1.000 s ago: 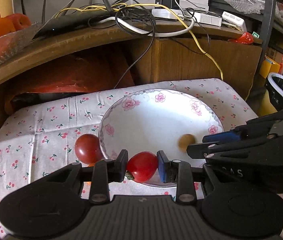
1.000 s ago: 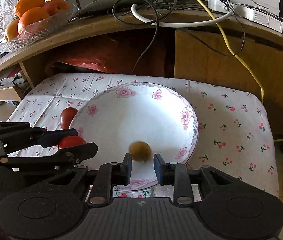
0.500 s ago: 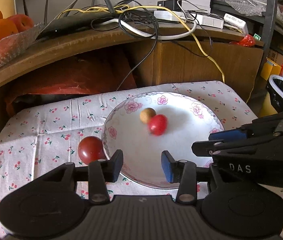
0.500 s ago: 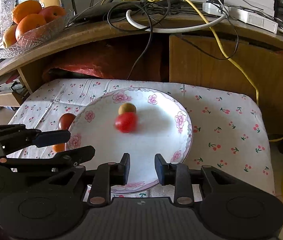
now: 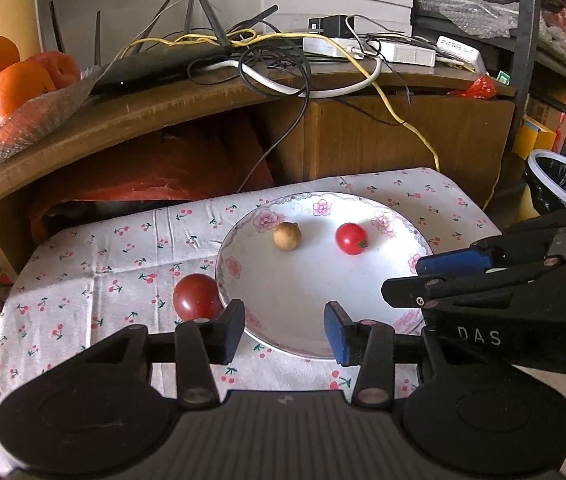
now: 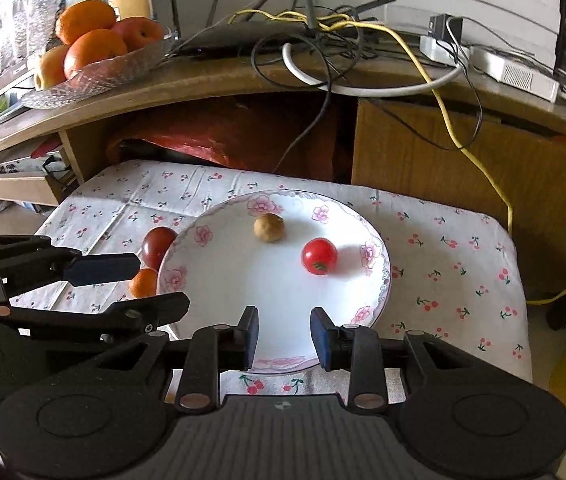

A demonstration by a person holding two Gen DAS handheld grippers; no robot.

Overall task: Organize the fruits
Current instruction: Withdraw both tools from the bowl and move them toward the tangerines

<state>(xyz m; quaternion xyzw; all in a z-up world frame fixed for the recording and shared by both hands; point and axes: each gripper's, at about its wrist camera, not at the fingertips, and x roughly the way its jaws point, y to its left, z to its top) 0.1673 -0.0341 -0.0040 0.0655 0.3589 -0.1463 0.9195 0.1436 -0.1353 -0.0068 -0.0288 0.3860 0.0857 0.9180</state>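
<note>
**A lived-in home corner**

A cherry-print cloth (image 6: 443, 248) covers a low surface carrying a floral plate (image 6: 375, 280). Behind it, a wooden desk (image 6: 211, 80) holds a glass fruit bowl (image 6: 123, 68), a router (image 6: 243, 38) and tangled cables (image 6: 363, 52); a lined bin (image 5: 563, 180) stands nearby.

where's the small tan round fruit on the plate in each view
Left wrist view: the small tan round fruit lies on the far left part of the white flowered plate, left of the bright red cherry tomato.
Right wrist view: it lies far on the plate, just left of centre.
Shared landmark: the cherry tomato, to its right in both views.
</note>
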